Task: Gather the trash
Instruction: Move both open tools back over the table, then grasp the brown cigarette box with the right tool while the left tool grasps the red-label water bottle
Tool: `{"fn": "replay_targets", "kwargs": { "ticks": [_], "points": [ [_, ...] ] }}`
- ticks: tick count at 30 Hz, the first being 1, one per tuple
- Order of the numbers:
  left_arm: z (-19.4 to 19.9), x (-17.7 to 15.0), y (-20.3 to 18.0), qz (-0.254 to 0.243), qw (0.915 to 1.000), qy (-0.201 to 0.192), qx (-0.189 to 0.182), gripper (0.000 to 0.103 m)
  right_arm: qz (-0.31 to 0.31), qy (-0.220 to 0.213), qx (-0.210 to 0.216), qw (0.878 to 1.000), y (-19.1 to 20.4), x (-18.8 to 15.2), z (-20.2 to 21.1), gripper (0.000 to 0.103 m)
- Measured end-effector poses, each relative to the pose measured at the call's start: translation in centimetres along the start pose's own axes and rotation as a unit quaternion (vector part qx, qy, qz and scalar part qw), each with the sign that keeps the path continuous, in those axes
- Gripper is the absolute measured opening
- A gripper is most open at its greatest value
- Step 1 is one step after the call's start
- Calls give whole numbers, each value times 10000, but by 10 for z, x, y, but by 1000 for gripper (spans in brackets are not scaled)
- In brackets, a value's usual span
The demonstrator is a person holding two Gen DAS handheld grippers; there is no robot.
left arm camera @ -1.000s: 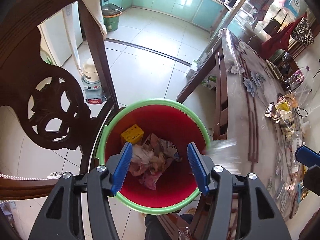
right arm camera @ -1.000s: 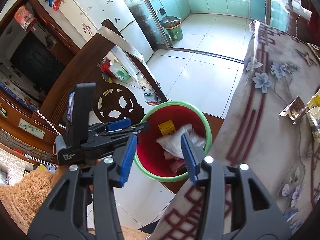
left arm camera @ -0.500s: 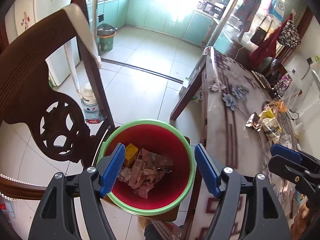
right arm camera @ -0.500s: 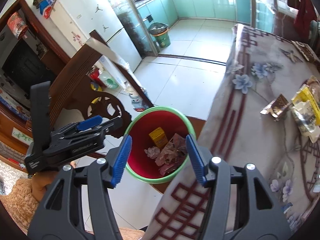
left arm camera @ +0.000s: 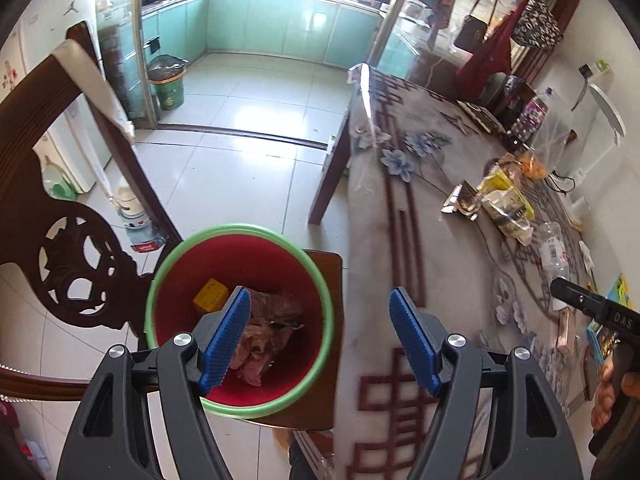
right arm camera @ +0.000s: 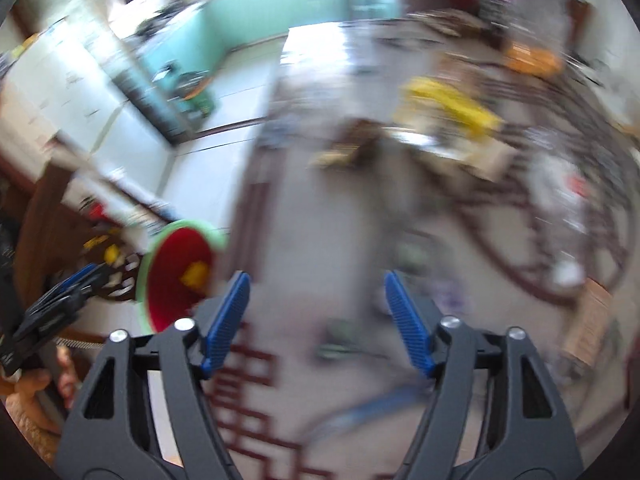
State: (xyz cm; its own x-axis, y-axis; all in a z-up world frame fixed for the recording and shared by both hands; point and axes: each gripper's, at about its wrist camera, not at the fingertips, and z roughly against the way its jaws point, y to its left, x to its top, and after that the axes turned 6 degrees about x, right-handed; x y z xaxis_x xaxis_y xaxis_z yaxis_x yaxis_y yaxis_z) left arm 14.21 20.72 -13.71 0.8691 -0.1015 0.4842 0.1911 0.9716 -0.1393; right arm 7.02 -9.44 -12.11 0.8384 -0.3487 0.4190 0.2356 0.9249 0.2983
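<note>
Floral-clothed table [left arm camera: 440,248] (white-tiled floor [left arm camera: 240,160])

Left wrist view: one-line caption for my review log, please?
Open left gripper above a red bin with trash inside, beside the table strewn with wrappers.

Home: kitchen cabinets [left arm camera: 280,28], dining table [left arm camera: 420,248]

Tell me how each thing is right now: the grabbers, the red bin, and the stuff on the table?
left gripper: open, holding nothing.
right gripper: open, holding nothing.
red bin: upright, no lid, trash at the bottom.
yellow box: lying inside the bin.
wrappers: loose on the table, not yet picked up.
clear bottle: lying on its side.
</note>
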Motion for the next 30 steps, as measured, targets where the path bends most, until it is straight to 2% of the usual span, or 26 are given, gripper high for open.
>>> {"fn": "replay_targets", "kwargs": {
  "ticks": [4,6,9,11,14,19,22,23,24,25,28,30],
  "points": [
    [0,0,-32,-196,9998,26,-64,69,-657,-203,-545,9961,-73,-5,27,80],
    [0,-1,-52,-272,9996,31,-82,69,-986,-248,-823,9914,-112,-12,38,80],
    [-1,-3,-81,-362,9993,36,-50,69,-1478,-250,-989,9837,-158,-27,42,80],
    [-4,-5,-102,-372,9992,120,-19,69,-1785,-86,-1209,9764,-193,-38,36,80],
    [-7,-9,-136,-430,9989,189,-26,69,-1952,212,-1346,9713,-224,-49,23,80],
    [-18,-3,-196,-437,9984,274,-231,69,-1735,545,-1244,9754,-249,-56,7,80],
    [-22,6,-249,-590,9972,204,-404,69,-1519,798,-1033,9797,-257,-56,-3,79],
    [-24,8,-263,-648,9967,184,-443,69,-1354,799,-997,9825,-257,-55,-3,73],
    [-26,10,-281,-711,9960,185,-517,69,-1122,833,-1022,9849,-256,-54,-3,62],
    [-30,12,-298,-767,9950,221,-599,70,-963,845,-1039,9863,-256,-52,-4,58],
    [-49,13,-352,-966,9904,497,-851,70,-845,810,-774,9901,-270,-42,-2,56],
    [-61,13,-381,-1076,9876,704,-904,70,-828,610,-705,9922,-282,-35,6,56]
  ]
}}
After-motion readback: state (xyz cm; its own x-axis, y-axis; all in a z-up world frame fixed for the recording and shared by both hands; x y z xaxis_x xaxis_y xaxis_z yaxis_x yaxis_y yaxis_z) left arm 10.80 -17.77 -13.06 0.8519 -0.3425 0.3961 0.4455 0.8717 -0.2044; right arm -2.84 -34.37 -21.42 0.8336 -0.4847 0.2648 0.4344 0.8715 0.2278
